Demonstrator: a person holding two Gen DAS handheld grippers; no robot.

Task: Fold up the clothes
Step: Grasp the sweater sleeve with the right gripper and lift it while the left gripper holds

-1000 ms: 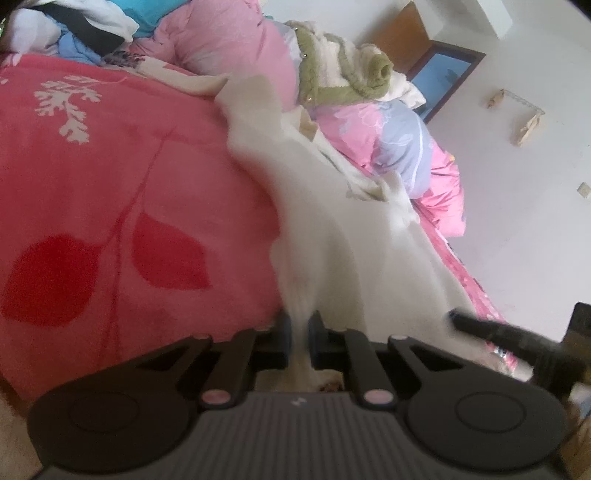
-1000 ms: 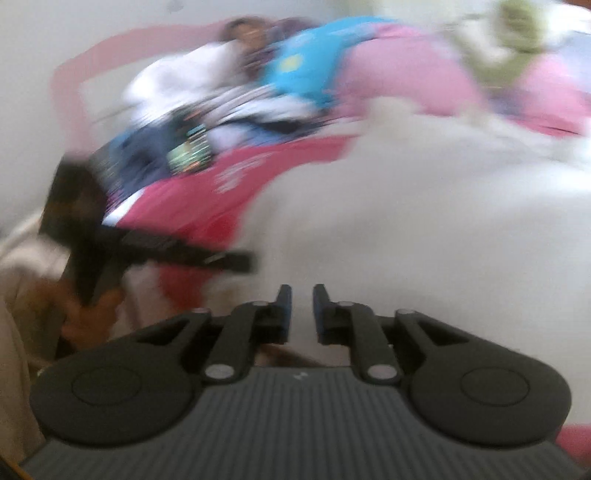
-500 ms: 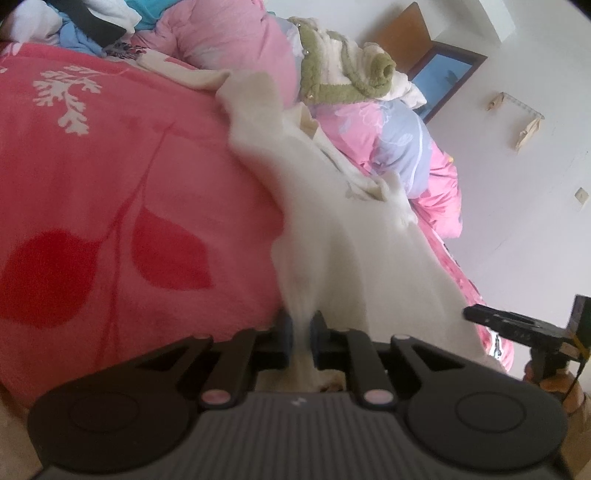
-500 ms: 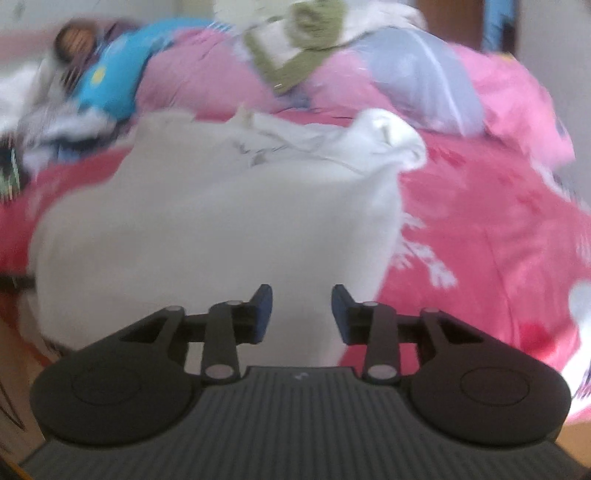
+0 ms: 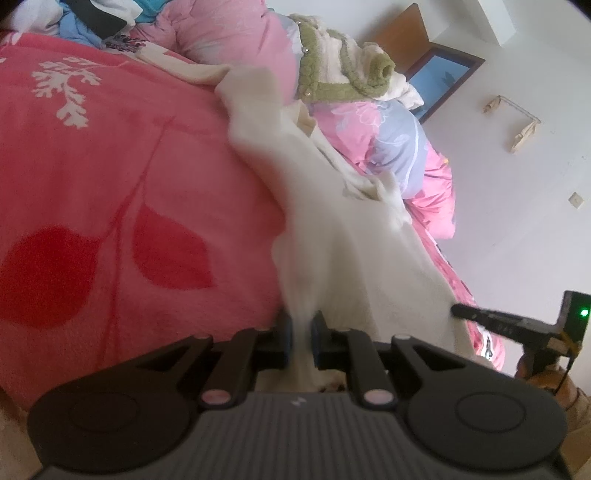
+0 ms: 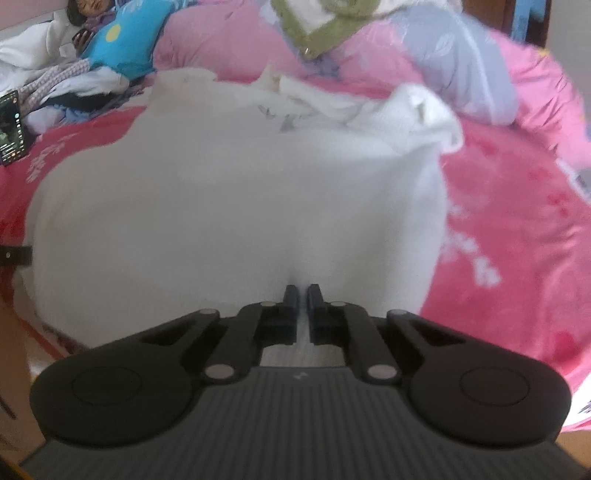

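Pinching the near hem of the white garment [image 5: 354, 266], your left gripper [image 5: 301, 325] has its jaws nearly together with cloth bunched between them, just as a second ago. The garment lies spread on the pink leaf-print blanket [image 5: 122, 192], reaching back toward the pink quilt [image 5: 236, 33] and the green-trimmed fleece [image 5: 332, 74]. At the right edge of your left view your right gripper [image 5: 458, 311] shows against the wall, lower than half a second ago. From the right wrist, the right gripper [image 6: 302, 293] was spread half a second ago; its jaws have just been closing and now nip the garment's [image 6: 236, 206] near edge, a sliver of white between them
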